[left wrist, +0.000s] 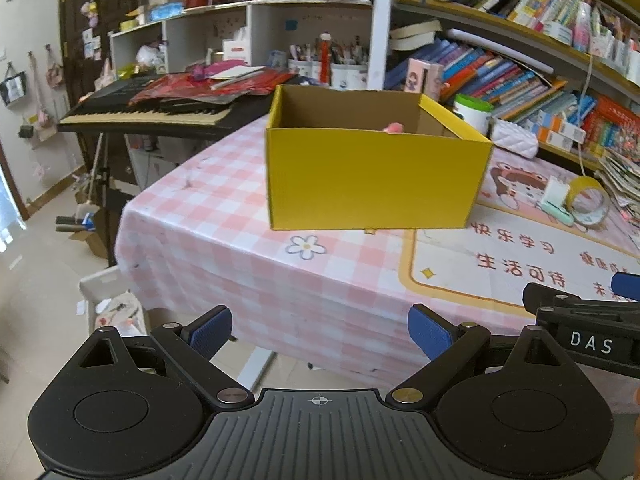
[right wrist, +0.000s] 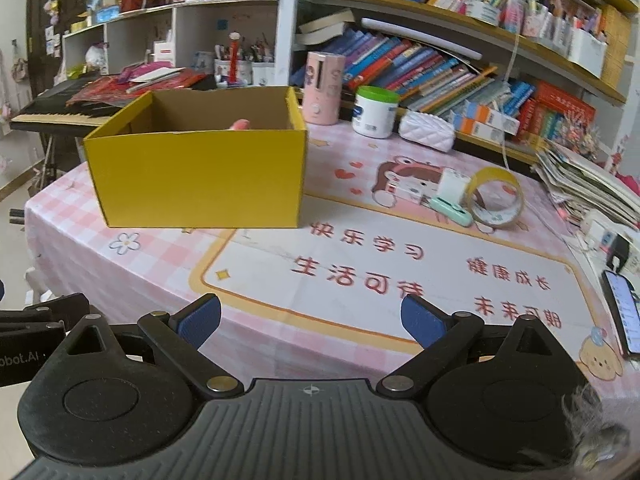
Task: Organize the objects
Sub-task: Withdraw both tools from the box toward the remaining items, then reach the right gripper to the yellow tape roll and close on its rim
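left gripper [left wrist: 319, 333]: released, nothing between its blue pads | right gripper [right wrist: 311, 322]: released, also bare | yellow box [left wrist: 372, 178]: on the pink checked tabletop [left wrist: 224, 248], 12 o'clock of left gripper, 11 o'clock of right (something pink inside) | tape roll [right wrist: 496, 198]: 1 o'clock of right gripper, well apart from box

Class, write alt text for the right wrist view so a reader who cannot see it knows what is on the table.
An open yellow cardboard box stands on a pink checked tablecloth, with a roll of clear tape to its right on a cartoon desk mat. The right gripper sits in the foreground, jaws open and empty. Crowded bookshelves fill the background.
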Motion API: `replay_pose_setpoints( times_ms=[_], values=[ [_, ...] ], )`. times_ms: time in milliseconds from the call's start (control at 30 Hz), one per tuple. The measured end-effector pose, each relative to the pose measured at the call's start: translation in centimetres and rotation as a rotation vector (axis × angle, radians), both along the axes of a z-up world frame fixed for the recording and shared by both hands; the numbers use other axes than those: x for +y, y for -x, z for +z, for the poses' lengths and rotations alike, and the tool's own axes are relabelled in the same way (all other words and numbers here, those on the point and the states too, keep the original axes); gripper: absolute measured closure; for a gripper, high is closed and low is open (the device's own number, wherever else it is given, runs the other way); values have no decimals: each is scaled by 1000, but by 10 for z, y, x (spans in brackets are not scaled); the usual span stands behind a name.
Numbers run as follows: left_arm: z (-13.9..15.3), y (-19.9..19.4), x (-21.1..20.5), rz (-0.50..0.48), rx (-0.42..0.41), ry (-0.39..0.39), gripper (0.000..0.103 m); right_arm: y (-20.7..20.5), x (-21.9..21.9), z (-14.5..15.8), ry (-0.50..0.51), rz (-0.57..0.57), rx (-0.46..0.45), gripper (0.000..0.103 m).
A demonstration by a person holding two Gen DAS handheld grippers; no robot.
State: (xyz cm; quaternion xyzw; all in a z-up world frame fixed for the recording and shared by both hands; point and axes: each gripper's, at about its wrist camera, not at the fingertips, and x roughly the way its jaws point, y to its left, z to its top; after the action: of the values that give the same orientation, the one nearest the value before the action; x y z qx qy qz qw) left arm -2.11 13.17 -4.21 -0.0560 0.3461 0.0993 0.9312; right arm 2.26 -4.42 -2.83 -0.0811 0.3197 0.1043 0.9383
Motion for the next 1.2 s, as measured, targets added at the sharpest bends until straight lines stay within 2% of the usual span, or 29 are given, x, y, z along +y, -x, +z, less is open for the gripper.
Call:
replay_pose_setpoints(
  times_ms=[700, 1200],
  values=[
    [-4, -41, -66, -235, 11, -1, 7, -7, -71, -4, 2, -246, 16, 6],
    [-5, -83, -109, -272, 22, -13, 7, -47, -113, -9, -3, -285, 33, 6]
  ],
)
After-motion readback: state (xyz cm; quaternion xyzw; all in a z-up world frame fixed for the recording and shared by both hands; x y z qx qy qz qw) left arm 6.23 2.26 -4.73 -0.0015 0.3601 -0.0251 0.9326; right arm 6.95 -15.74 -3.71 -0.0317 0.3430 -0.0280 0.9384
